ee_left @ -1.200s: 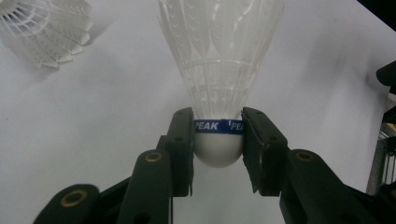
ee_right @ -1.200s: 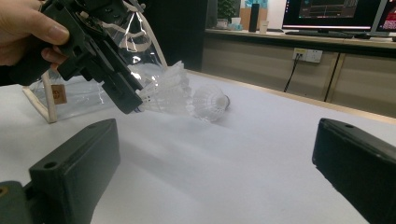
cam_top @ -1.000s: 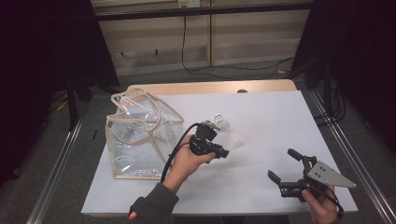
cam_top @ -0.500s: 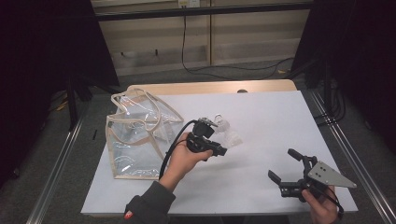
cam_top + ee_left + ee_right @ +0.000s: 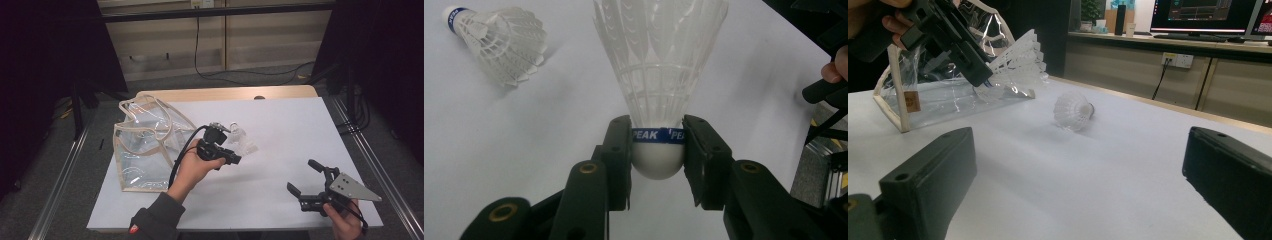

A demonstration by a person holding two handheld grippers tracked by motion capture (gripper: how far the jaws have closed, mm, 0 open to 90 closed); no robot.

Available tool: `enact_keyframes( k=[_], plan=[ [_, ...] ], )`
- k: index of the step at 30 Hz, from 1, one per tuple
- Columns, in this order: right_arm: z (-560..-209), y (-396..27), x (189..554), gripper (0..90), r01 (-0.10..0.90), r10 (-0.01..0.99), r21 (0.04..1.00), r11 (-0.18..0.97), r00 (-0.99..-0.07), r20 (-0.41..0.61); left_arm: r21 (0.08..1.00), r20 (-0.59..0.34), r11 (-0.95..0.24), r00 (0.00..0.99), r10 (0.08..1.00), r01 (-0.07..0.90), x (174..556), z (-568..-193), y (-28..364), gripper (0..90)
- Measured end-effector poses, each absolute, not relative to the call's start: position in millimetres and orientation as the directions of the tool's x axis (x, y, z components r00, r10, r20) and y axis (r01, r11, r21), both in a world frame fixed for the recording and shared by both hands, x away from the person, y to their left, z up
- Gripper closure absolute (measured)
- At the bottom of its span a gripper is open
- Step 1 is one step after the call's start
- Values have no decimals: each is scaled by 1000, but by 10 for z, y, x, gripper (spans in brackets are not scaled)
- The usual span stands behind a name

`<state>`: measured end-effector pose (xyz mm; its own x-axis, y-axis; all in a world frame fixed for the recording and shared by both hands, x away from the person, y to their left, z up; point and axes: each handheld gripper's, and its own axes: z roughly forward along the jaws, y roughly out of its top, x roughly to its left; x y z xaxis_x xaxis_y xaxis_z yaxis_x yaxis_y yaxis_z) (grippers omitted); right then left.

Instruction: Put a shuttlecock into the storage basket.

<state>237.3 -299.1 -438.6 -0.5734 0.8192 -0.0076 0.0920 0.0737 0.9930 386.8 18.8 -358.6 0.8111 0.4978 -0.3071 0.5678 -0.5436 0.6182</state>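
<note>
My left gripper [image 5: 657, 155] is shut on the cork base of a white feather shuttlecock [image 5: 659, 70] with a blue band, feathers pointing away from the camera. In the high view this gripper [image 5: 231, 149] hangs just above the table's middle, to the right of the bag, with the held shuttlecock [image 5: 247, 148] at its tip. A second shuttlecock [image 5: 499, 40] [image 5: 235, 131] [image 5: 1073, 111] lies on its side on the table just beyond. My right gripper [image 5: 305, 177] [image 5: 1078, 190] rests open near the front right corner, nothing between its jaws.
A clear plastic tote bag [image 5: 145, 145] [image 5: 938, 95] with beige trim and handles stands at the table's left. The white tabletop [image 5: 300, 130] ends in a wooden strip at the back. Metal rails run along both sides on the floor.
The left gripper with its shuttlecock has drifted slightly left toward the bag. The right gripper has stayed where it was.
</note>
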Motion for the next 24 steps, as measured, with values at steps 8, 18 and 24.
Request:
enact_keyframes(
  k=[8,18,24],
  plan=[
    [-4384,-2994,2371,7,94,819,993,73,-574,-6,616,-314,-541,808,498,572,3887,-3522,219,657],
    [-4386,-2992,2373,7,95,820,993,72,-572,-5,617,-312,-540,808,500,572,3905,-3473,258,657],
    [-4387,-2991,2372,7,101,819,992,73,-574,-2,617,-310,-542,809,499,570,3916,-3435,292,657]
  ],
)
